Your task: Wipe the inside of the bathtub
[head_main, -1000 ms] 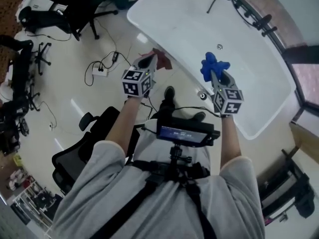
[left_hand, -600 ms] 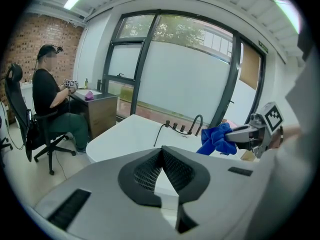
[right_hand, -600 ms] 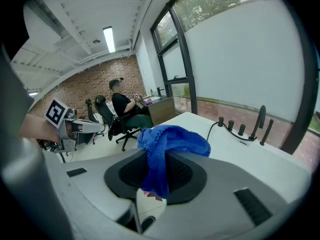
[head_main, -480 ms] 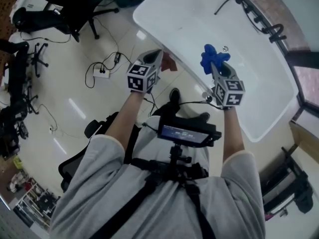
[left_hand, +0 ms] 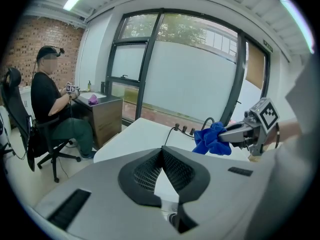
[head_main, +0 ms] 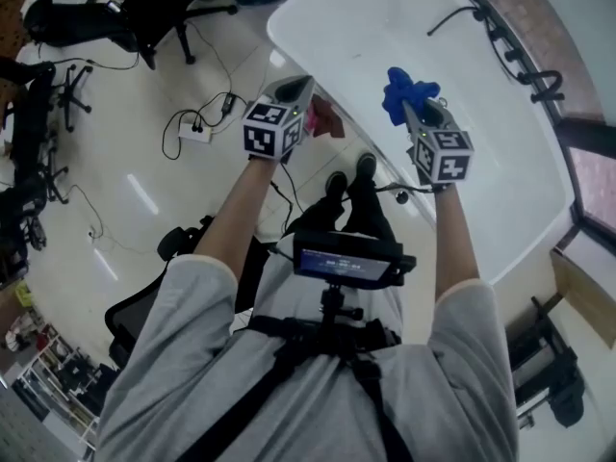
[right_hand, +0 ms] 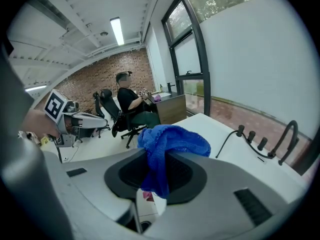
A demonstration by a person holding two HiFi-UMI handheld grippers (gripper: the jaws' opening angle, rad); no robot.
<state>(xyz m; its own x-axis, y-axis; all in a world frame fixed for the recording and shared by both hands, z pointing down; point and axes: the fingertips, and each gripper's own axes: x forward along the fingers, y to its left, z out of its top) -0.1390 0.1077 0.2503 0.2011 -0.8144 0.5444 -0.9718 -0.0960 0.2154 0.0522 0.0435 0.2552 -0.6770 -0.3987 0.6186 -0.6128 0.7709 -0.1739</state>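
The white bathtub (head_main: 481, 162) fills the upper right of the head view; its rim (head_main: 318, 70) runs just ahead of both grippers. My right gripper (head_main: 412, 106) is shut on a blue cloth (head_main: 402, 89) and is held over the tub's near side. In the right gripper view the blue cloth (right_hand: 167, 146) bunches out between the jaws, with the tub (right_hand: 220, 141) beyond. My left gripper (head_main: 296, 87) hovers at the tub's rim, shut with nothing in it. From the left gripper view I see the blue cloth (left_hand: 212, 138) and the tub (left_hand: 145, 134) ahead.
A dark faucet and hose (head_main: 525, 65) sit on the tub's far edge by the window. A reddish cloth (head_main: 328, 116) lies by the rim. A power strip with cables (head_main: 195, 130) and office chairs (head_main: 77, 27) stand left. A seated person (left_hand: 52, 101) works at a desk.
Both grippers have risen and moved closer to the tub. The person's feet have stepped forward towards the rim. The blue cloth stays in the right gripper.
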